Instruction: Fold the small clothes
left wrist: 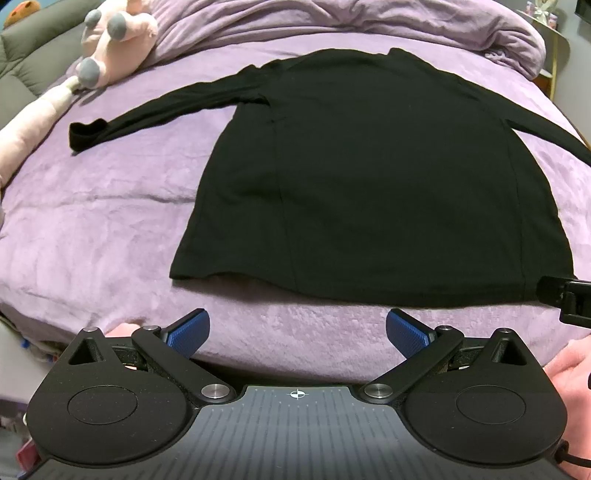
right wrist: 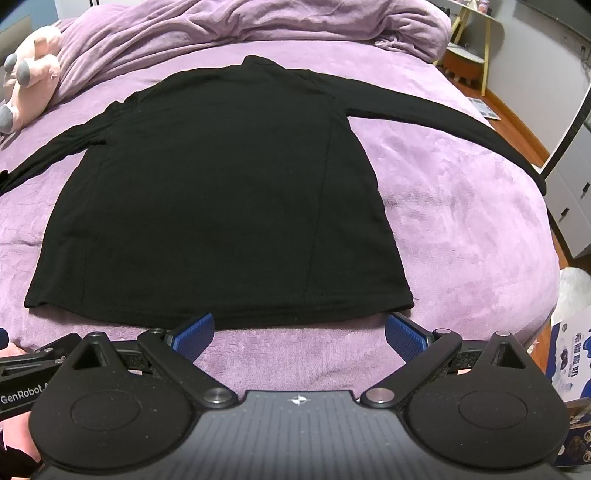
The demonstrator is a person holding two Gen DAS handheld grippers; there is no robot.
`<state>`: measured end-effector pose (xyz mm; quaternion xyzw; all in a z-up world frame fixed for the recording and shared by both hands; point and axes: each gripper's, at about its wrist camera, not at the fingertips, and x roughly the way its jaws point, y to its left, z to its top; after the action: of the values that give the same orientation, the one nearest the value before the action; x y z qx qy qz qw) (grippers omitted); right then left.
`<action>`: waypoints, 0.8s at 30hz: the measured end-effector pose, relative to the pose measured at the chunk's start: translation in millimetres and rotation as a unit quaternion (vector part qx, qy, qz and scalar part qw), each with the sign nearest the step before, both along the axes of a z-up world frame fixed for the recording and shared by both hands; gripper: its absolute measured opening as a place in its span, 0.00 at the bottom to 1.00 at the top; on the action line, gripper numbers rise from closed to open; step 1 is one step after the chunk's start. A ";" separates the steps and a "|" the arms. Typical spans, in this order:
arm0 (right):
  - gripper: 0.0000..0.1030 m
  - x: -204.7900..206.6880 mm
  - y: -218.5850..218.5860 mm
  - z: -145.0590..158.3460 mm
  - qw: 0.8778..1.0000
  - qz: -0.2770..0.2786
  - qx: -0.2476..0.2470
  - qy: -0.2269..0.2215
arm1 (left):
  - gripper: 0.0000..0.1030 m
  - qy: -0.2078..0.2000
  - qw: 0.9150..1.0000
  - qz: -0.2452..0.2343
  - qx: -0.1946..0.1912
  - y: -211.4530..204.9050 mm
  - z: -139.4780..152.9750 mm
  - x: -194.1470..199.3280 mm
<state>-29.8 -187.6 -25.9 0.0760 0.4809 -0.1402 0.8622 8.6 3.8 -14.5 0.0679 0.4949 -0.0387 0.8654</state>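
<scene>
So the whole setup is a bed (left wrist: 110, 229) covered in a fuzzy purple blanket, pretty smooth across the middle with a few soft creases. Laid flat right in the centre of both frames is a black long-sleeve top (left wrist: 369, 177), hem toward the bottom of the frame, collar toward the top, sleeves stretched out to either side. In the left wrist view the left sleeve's cuff ends at mid-left. Along the top of the frame there's a bunched-up purple duvet (right wrist: 258, 26) piled on the bed. Upper left corner has a pink plush toy (left wrist: 114, 40) with grey feet lying on the blanket, near that sleeve but not touching it.
</scene>
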 end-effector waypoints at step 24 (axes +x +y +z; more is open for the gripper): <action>0.96 1.2 -1.9 -4.7 1.000 -0.002 0.005 0.004 | 1.00 0.007 1.000 -0.001 -0.002 0.1 -5.5 1.1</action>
<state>-28.6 -189.5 -30.6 0.0802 0.4848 -0.1396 0.8597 9.8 3.9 -20.0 0.0670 0.5011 -0.0412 0.8618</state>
